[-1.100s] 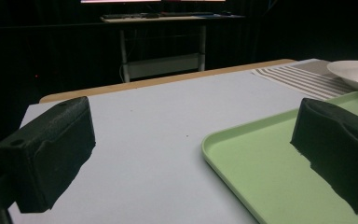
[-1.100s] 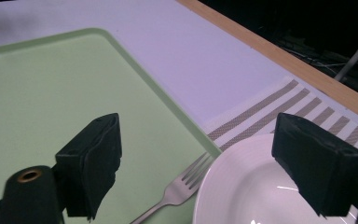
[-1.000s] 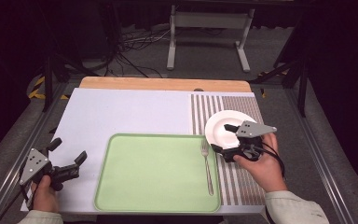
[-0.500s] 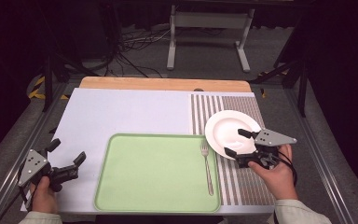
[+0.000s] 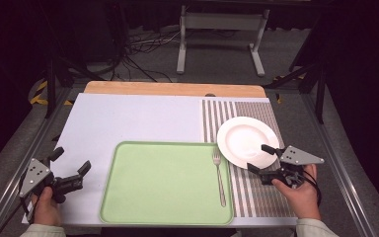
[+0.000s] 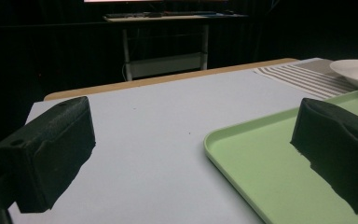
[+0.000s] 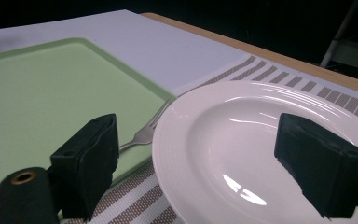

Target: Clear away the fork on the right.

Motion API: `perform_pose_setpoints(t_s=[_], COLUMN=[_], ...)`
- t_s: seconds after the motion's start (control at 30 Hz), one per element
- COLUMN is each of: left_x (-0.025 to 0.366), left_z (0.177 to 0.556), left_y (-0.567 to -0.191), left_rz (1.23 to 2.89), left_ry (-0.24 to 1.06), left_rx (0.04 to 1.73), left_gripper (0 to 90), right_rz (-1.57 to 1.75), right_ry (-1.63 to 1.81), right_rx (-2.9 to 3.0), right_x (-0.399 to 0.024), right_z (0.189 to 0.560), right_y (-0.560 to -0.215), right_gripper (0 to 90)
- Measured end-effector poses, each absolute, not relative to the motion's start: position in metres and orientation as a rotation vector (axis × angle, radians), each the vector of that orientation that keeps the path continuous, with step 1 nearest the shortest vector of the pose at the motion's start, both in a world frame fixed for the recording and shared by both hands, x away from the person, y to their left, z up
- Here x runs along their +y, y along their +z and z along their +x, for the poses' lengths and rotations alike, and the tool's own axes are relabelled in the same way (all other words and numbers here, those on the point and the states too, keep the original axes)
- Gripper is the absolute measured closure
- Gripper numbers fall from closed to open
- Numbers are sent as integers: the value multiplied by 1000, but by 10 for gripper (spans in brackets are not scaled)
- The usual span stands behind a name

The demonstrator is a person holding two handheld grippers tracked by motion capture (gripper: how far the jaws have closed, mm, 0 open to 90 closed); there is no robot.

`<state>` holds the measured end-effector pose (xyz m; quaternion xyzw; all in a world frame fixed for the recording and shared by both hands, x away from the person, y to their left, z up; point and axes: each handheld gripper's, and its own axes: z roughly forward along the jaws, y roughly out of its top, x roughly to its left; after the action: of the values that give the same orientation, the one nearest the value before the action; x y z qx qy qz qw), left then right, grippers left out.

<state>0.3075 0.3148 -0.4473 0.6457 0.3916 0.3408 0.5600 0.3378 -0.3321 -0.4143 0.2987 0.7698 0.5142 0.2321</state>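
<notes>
A white plate rests on a striped placemat at the table's right. Beside it lies a light green tray, and a silver fork lies along the tray's right side with its tines pointing away from me. My right gripper hovers at the plate's near right rim, open, with nothing gripped. In the right gripper view the plate spreads between the two jaws and the fork lies just left of it. My left gripper is open and empty at the near left corner, left of the tray.
A pale mat covers the table's left and middle, with a wooden strip along the far edge. Behind the table stand a metal stand and cables on a dark floor. Metal rails run along both sides.
My right gripper has drawn back from above the plate toward the near right and sunk lower, ending at the plate's rim. The left gripper has not moved.
</notes>
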Motion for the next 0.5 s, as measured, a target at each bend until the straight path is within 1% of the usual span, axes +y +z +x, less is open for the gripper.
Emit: perform_pose_setpoints(t_s=[0.5], left_x=[315], left_z=[308], left_y=[-450], left_rz=[1528], left_ry=[796], left_rx=[932], left_gripper=[3], right_rz=[927], right_ry=[1434], right_rx=[2062], right_x=[-357], right_z=[326], right_y=[-447], right_gripper=[136])
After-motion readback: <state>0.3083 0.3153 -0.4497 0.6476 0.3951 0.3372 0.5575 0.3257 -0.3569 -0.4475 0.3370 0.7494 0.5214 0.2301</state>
